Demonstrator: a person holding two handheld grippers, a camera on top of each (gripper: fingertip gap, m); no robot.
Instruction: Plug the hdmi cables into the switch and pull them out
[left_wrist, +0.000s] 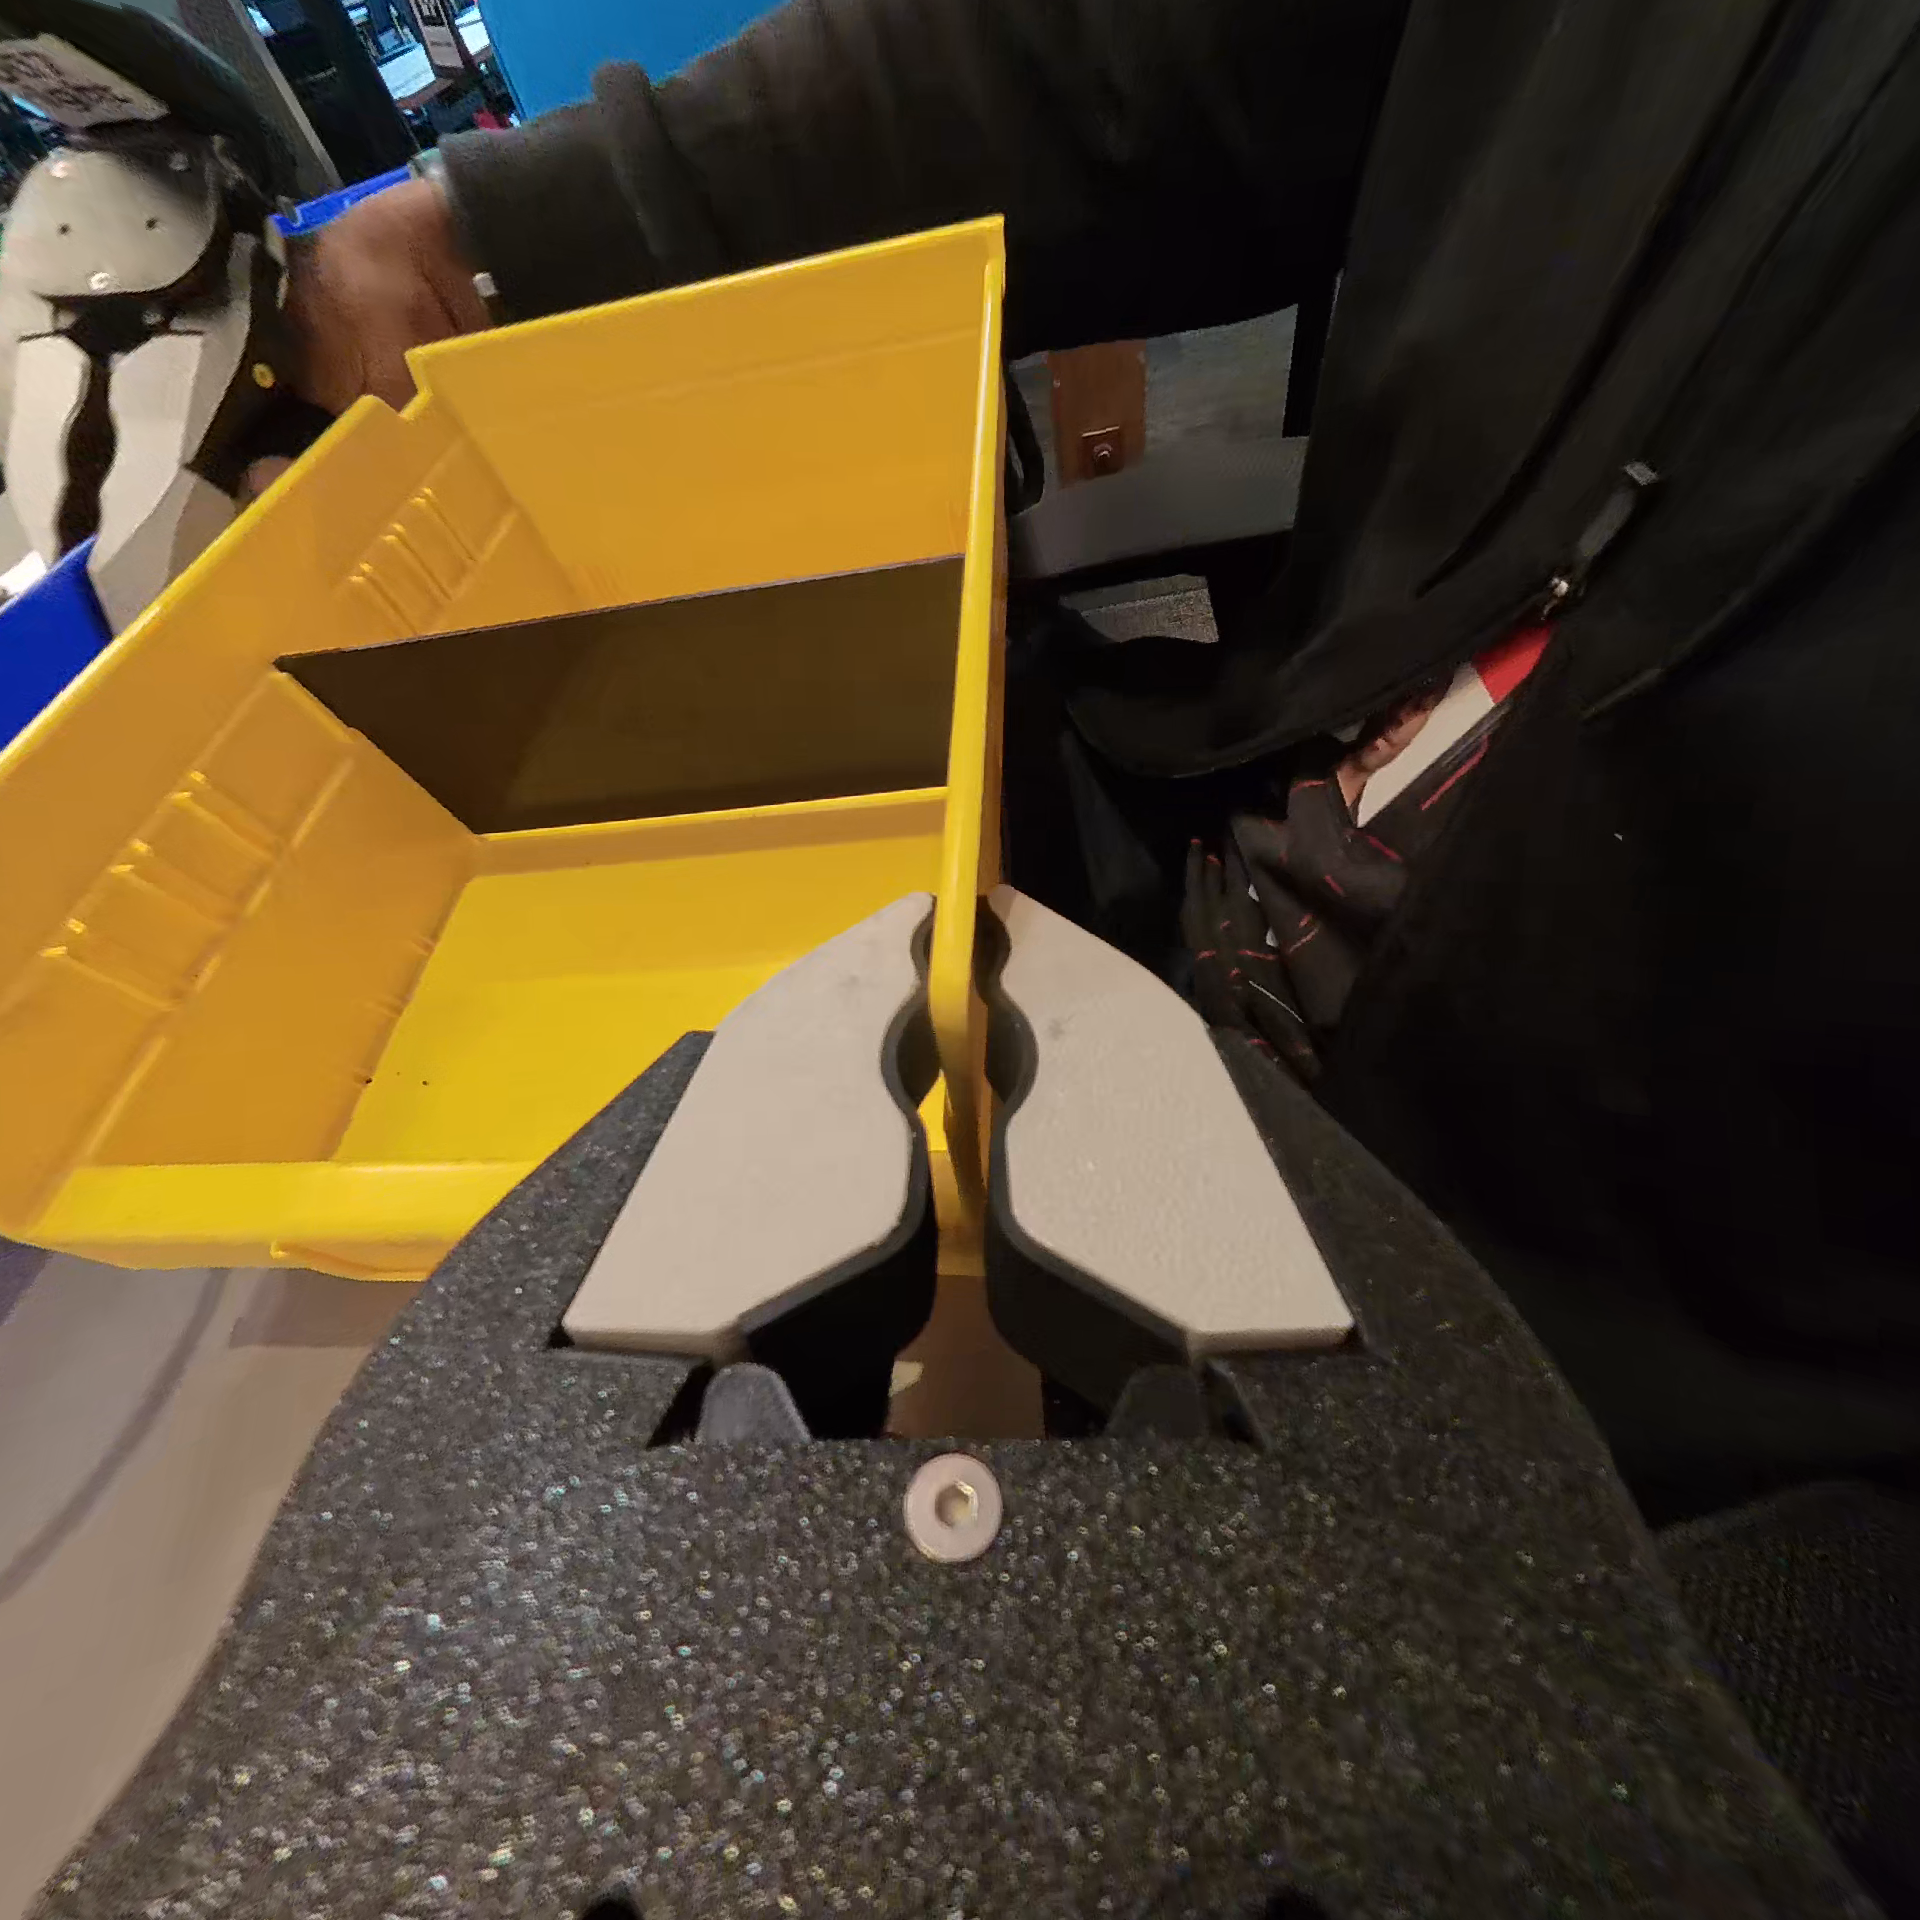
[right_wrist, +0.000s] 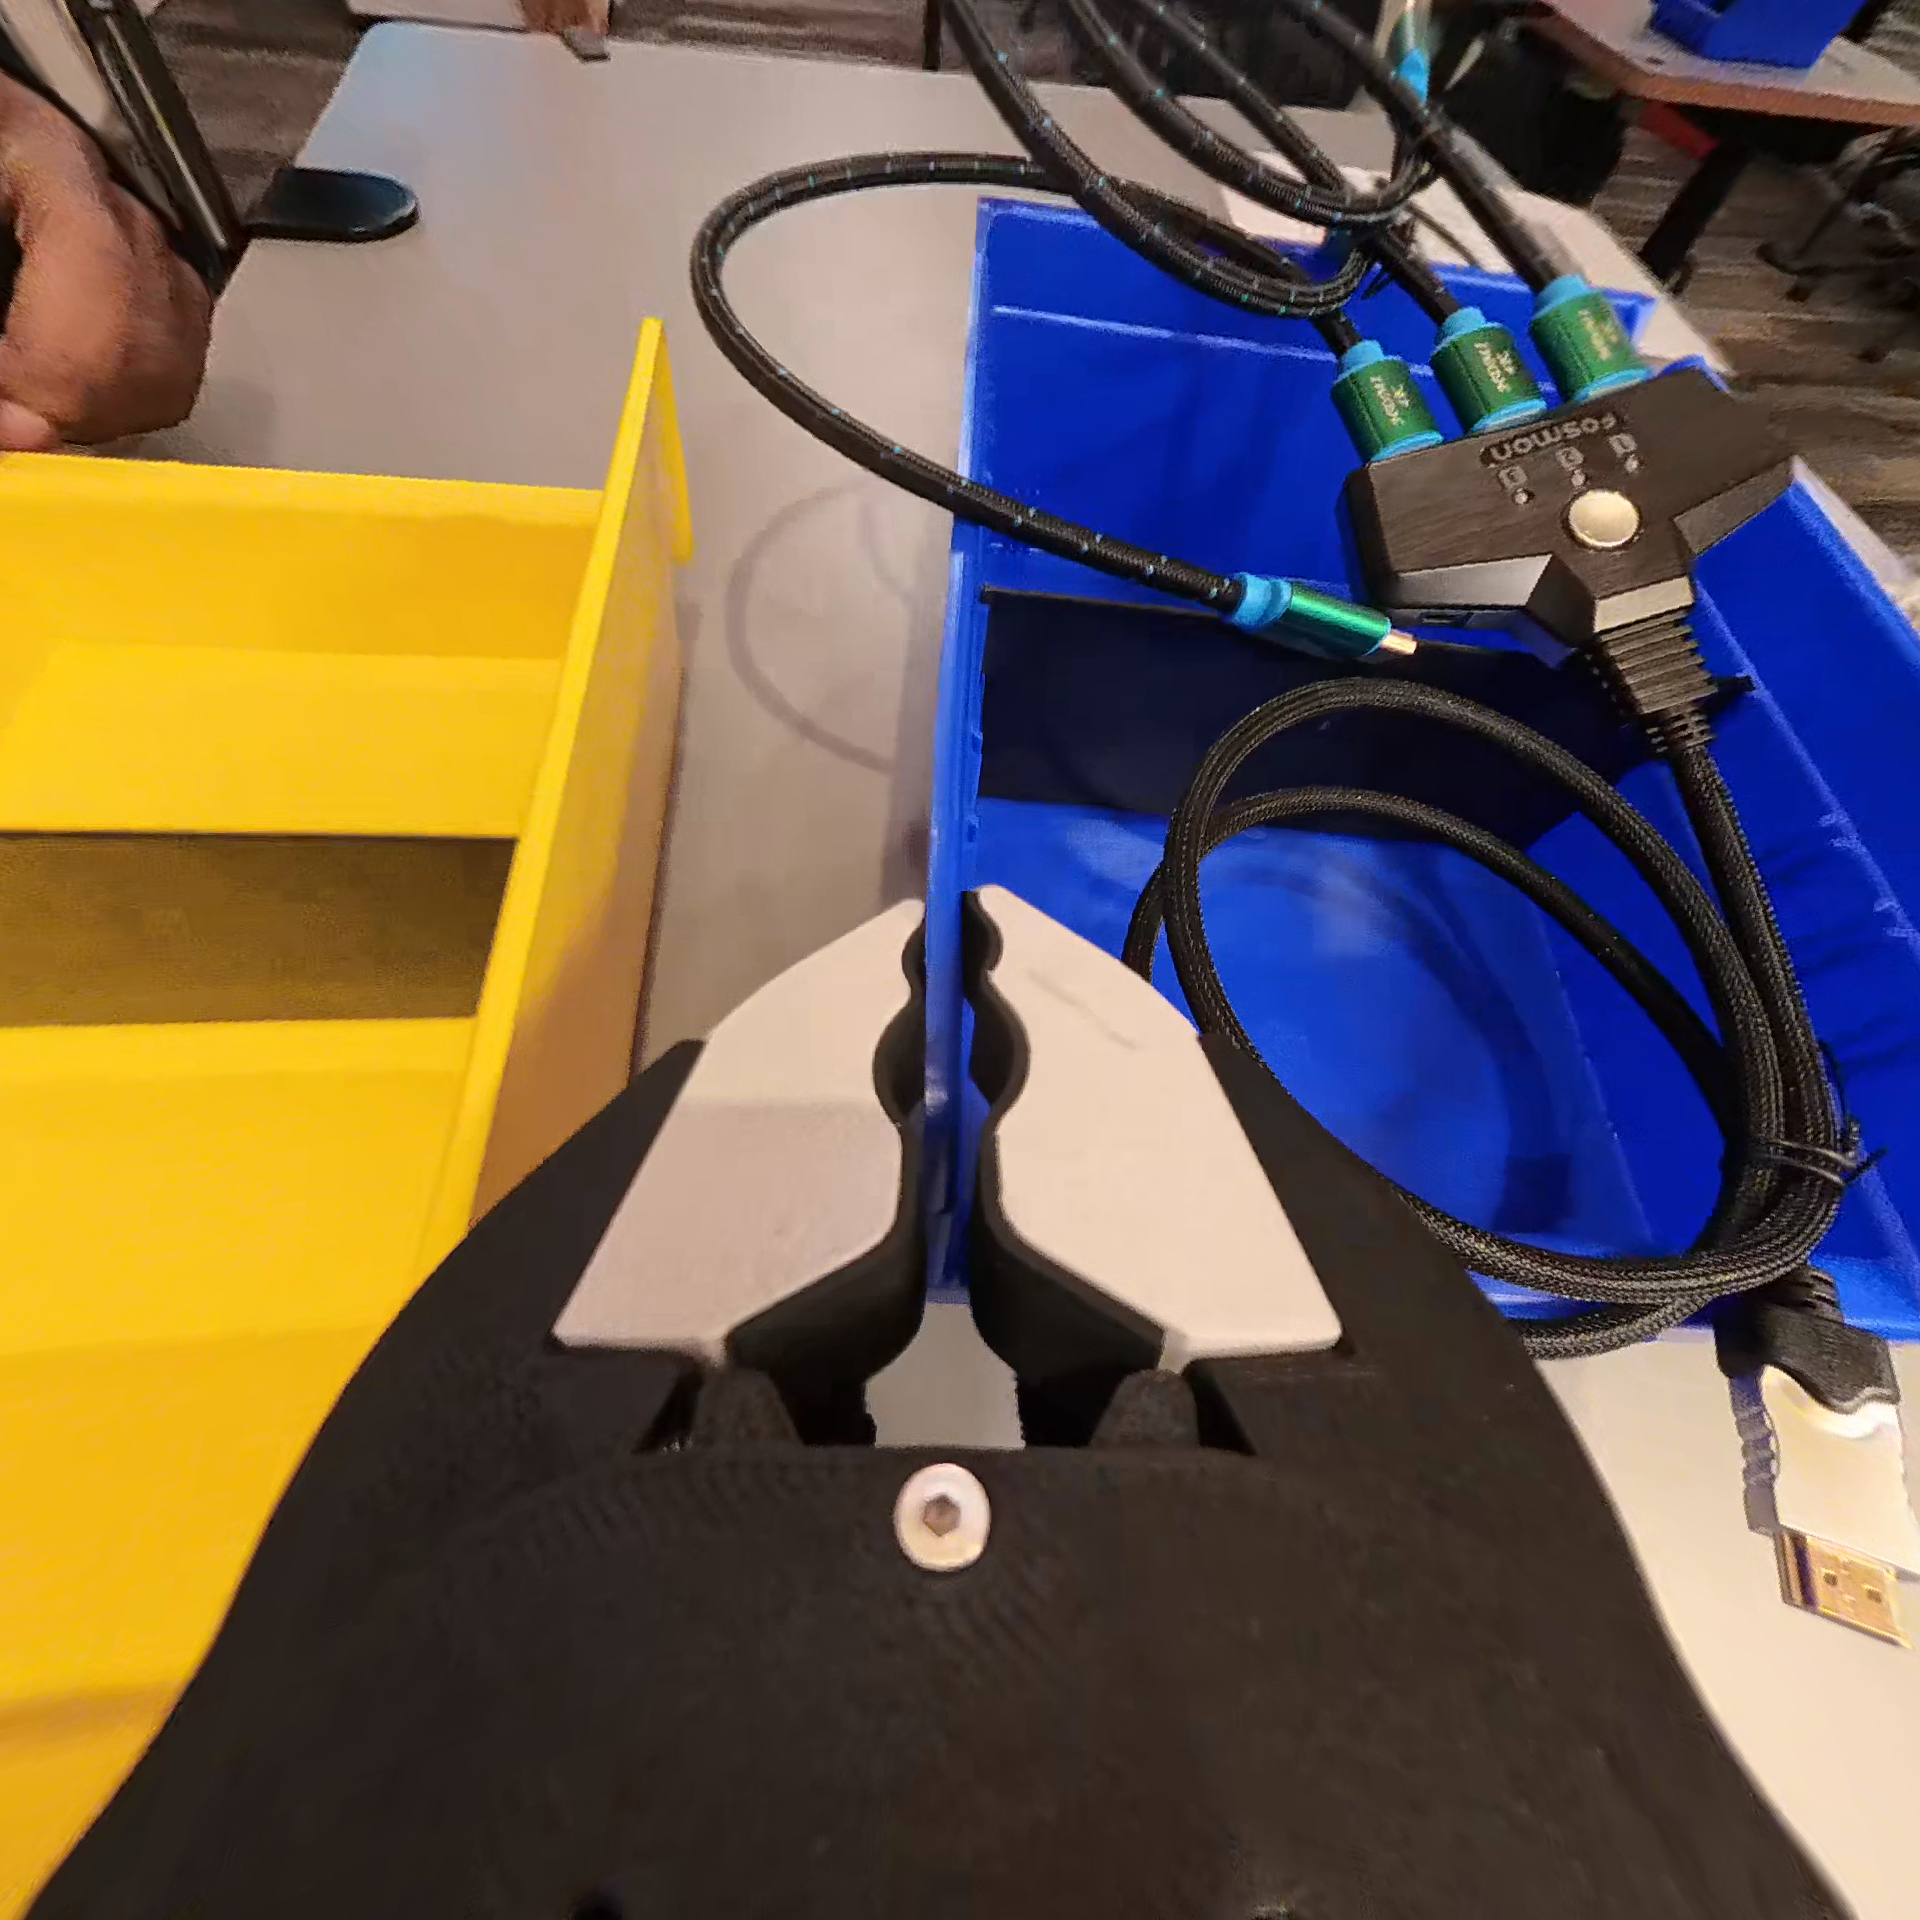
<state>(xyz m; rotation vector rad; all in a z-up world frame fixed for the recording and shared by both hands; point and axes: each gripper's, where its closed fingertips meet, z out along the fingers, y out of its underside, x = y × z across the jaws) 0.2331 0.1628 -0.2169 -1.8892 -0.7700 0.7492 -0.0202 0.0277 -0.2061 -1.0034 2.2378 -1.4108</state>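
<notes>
My left gripper (left_wrist: 958, 914) is shut on the right side wall of a yellow bin (left_wrist: 582, 997); the bin looks tilted and lifted, with a black divider (left_wrist: 644, 707) across it. My right gripper (right_wrist: 945, 914) is shut on the left wall of a blue bin (right_wrist: 1351, 997). The black HDMI switch (right_wrist: 1558, 520) rests on the blue bin's divider with three green-ended HDMI cables (right_wrist: 1475, 374) plugged in. A fourth green plug (right_wrist: 1330, 629) lies loose beside it. The switch's own coiled cable (right_wrist: 1558, 1039) ends in a silver plug (right_wrist: 1829, 1496) on the table.
The yellow bin (right_wrist: 312, 831) stands left of the blue bin on the grey table (right_wrist: 810, 665). A person's hand (right_wrist: 83, 312) is at the far left. In the left wrist view a dark-sleeved arm (left_wrist: 831, 187) and dark clothing (left_wrist: 1558, 520) fill the right. Spacing between my two grippers at the tips: around 30 cm.
</notes>
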